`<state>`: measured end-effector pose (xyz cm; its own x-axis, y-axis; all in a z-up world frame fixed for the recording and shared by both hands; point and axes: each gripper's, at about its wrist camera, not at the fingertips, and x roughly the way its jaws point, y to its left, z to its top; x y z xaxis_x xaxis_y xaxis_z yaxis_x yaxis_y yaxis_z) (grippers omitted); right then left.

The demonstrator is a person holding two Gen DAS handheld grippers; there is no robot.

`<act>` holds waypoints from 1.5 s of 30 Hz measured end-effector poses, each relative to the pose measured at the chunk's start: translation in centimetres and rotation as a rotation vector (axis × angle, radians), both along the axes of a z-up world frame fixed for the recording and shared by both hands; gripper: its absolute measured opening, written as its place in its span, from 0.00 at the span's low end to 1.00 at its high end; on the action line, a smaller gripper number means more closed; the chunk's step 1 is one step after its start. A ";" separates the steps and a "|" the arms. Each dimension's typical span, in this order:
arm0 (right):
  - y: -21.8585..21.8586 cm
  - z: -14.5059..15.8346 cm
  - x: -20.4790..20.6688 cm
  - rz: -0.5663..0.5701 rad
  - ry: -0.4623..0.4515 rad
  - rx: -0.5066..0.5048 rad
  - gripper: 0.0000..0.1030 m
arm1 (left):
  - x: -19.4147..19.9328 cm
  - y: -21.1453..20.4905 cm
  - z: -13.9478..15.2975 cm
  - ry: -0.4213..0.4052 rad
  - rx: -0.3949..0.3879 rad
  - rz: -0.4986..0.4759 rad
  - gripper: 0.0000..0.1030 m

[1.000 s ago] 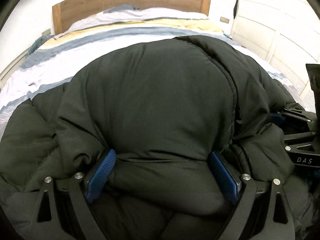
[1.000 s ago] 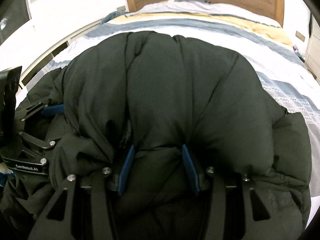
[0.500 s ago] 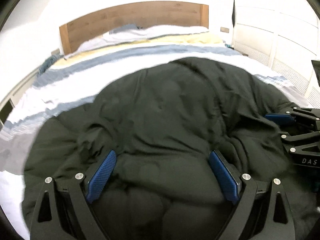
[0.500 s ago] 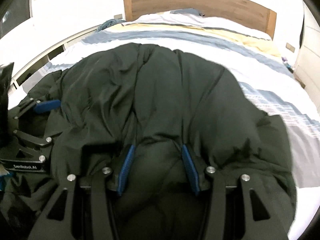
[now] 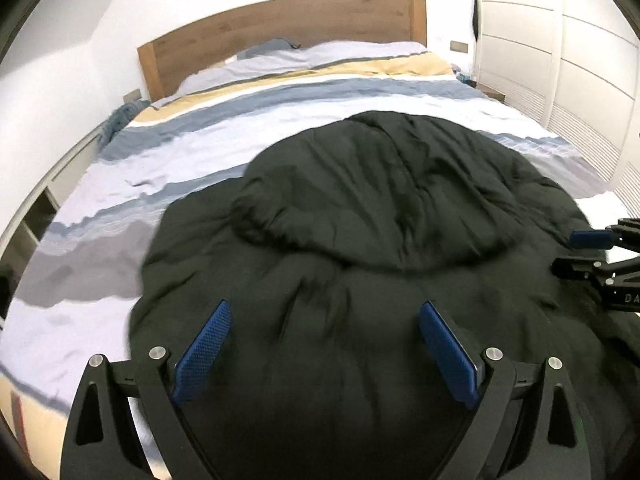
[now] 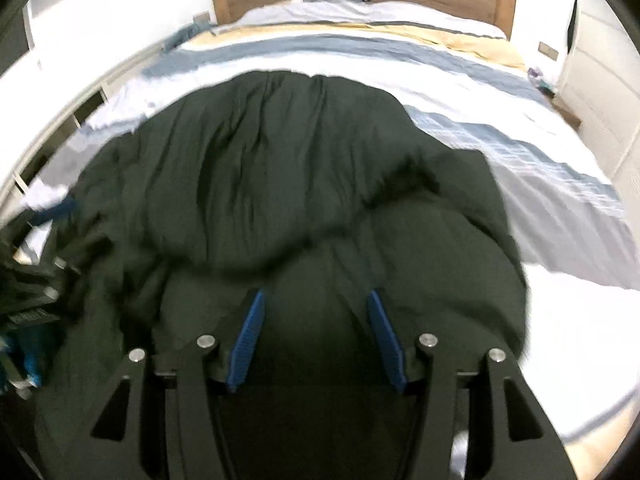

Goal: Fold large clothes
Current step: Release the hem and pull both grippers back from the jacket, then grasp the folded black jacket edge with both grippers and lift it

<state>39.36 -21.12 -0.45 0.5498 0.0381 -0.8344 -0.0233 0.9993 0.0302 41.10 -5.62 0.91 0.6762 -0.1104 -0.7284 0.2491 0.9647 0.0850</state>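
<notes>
Both claws have pulled back and up from the jacket since the earlier frames; more of the striped bed now shows around it, and the padded fold they were gripping has dropped out from between the pads.

- Left claw [image 5: 324,354]: jaws wide apart, pads [image 5: 202,354] clear of the cloth; nothing held. Released.
- Right claw [image 6: 316,340]: jaws have just been opening; dark cloth shows behind the gap, but the pads [image 6: 246,340] do not look pressed on it. Reads as released, though motion blur softens the view.
- Dark puffer jacket [image 5: 380,208]: lies on the bed [image 5: 132,176], lower centre of both frames, its upper part doubled over the lower into a rounded hump. Headboard [image 5: 280,28] at the top of the frame, wardrobe [image 5: 560,60] at the upper right.
- In the left wrist view the right claw shows at the right edge, just beside the jacket's side.

Step in hand, by my reading: letting go after a fold and backing off.

To do it well:
- Lift straight away so no pad snags the slippery shell and drags the fold open.
- Puffy fill will spring back; press the hump flat before the next fold.
- Check that the edges line up, lower left especially, where the hem bulges out.
</notes>
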 end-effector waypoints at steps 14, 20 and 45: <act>0.6 7.3 -23.0 -0.124 -0.079 0.068 0.52 | -20.6 10.2 5.8 -0.017 -0.081 0.100 0.91; -0.3 8.9 -33.1 -0.186 -0.126 0.111 0.52 | -28.7 15.3 5.9 -0.010 -0.155 0.165 0.93; -9.4 8.5 -51.3 -0.422 -0.256 0.260 0.67 | -46.8 27.6 6.3 -0.013 -0.333 0.378 0.99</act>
<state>-11.96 -30.51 8.09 0.7460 -0.0424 -0.6646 0.3379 0.8841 0.3228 -5.71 22.03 7.24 0.7222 -0.0809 -0.6869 -0.1222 0.9626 -0.2419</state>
